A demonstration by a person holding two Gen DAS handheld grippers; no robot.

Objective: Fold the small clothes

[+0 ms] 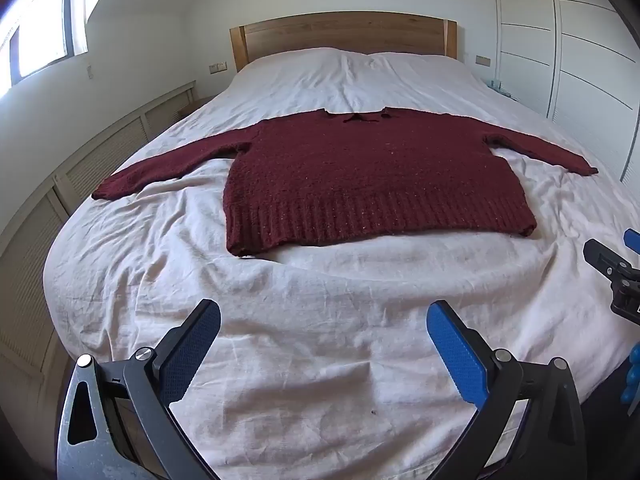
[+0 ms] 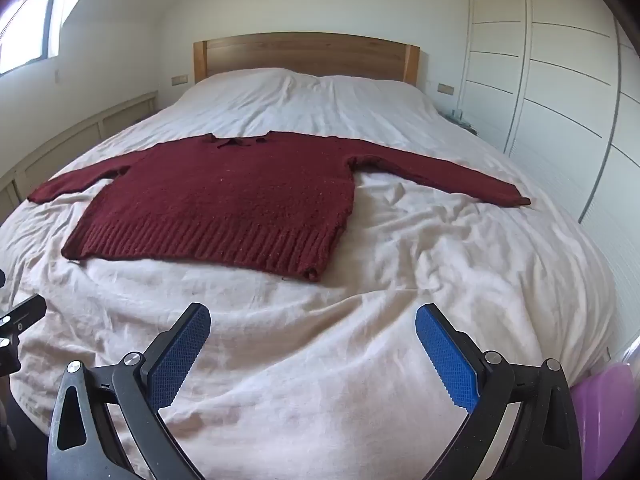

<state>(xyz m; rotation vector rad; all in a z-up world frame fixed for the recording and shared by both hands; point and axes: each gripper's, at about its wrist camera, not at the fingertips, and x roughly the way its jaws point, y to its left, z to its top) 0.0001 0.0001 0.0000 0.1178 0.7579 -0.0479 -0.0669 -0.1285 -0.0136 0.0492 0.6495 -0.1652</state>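
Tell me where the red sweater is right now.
The dark red sweater lies flat, sleeves spread, on the white bedsheet mid-bed, collar toward the wooden headboard; in both wrist views it sits beyond the open jaws.

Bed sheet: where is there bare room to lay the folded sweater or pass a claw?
Widest free patch: the rumpled white sheet between the dark red knitted sweater's ribbed hem and both open claws, left and right. Also free: the strip between the collar and the wooden headboard. The spread sleeves crowd the middle band.
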